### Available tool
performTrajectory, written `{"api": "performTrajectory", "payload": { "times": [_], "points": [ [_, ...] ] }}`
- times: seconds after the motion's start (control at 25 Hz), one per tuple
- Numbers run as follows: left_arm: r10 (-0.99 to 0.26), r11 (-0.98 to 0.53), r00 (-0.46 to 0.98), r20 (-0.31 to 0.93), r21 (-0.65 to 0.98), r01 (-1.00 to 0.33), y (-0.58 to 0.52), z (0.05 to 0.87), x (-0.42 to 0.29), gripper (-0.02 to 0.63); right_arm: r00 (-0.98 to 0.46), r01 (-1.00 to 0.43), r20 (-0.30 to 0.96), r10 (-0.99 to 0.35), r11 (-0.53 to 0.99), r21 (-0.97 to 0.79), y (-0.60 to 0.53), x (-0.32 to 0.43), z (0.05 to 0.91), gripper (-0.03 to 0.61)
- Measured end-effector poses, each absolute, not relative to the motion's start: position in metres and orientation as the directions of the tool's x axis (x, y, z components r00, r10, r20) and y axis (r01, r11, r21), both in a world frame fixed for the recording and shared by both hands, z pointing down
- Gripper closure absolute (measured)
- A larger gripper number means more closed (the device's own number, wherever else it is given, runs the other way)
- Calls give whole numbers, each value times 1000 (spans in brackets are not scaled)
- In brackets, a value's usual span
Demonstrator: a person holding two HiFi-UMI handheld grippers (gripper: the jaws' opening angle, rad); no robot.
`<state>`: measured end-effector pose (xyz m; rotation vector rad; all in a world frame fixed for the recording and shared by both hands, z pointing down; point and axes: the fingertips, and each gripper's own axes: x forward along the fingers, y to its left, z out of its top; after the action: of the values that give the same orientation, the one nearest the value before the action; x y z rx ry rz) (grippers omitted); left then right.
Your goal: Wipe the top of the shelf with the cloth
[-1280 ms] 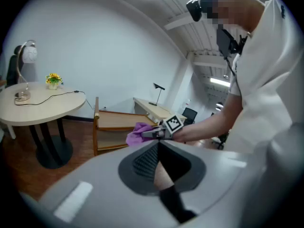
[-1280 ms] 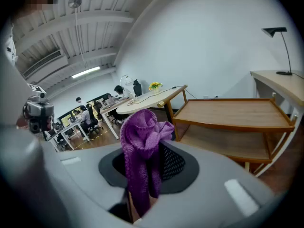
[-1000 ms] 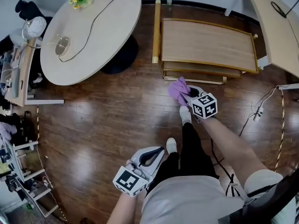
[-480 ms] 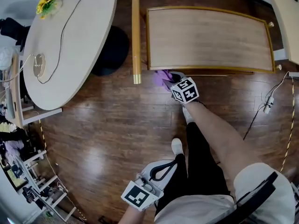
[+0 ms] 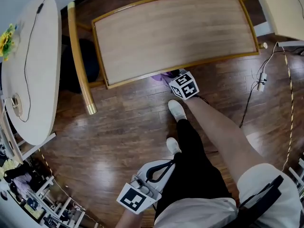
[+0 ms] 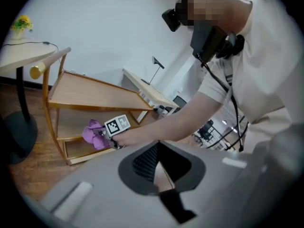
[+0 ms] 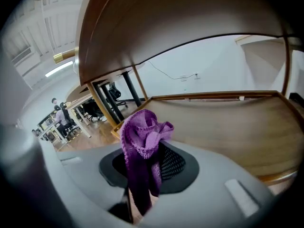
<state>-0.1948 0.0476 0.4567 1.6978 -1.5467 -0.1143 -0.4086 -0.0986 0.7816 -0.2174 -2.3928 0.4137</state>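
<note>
Near, at the bottom: left gripper [image 6: 159,172], jaws pressed together, nothing between. Farther off, left of centre: wooden shelf [image 6: 95,95], top board bare. Below that board, level with the middle tier: right gripper [image 6: 104,135] with a purple cloth [image 6: 92,134] bunched at its tip, arm [image 6: 190,115] reaching in from the right. Far left: table [image 6: 19,58] bearing yellow flowers [image 6: 21,23] and a cable [image 6: 28,43].

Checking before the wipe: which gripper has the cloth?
The right gripper, shut on the purple cloth at the front edge of the shelf; the left gripper is shut on nothing, back by the person's legs.
</note>
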Motion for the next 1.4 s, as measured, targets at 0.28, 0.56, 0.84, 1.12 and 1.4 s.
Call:
{"api": "performTrajectory", "payload": {
  "times": [0.28, 0.56, 0.84, 1.12, 1.4],
  "points": [
    [-842, -29, 358, 404, 628, -778, 3, 456, -187, 597, -746, -105, 657, 107, 956, -274, -206, -347, 783, 483],
    [-810, -109, 437, 392, 630, -769, -27, 457, -180, 597, -718, -247, 695, -42, 948, -198, -297, -286, 783, 483],
    [-786, -147, 477, 393, 631, -762, -42, 461, -173, 597, -642, -347, 747, -176, 935, -78, -380, -219, 786, 484],
    [-772, -147, 485, 410, 628, -764, -45, 469, -167, 597, -585, -380, 771, -252, 925, 14, -424, -185, 785, 483],
    [-776, -135, 464, 427, 607, -783, -40, 469, -170, 597, -621, -386, 745, -246, 922, -17, -422, -189, 775, 484]
  ]
}}
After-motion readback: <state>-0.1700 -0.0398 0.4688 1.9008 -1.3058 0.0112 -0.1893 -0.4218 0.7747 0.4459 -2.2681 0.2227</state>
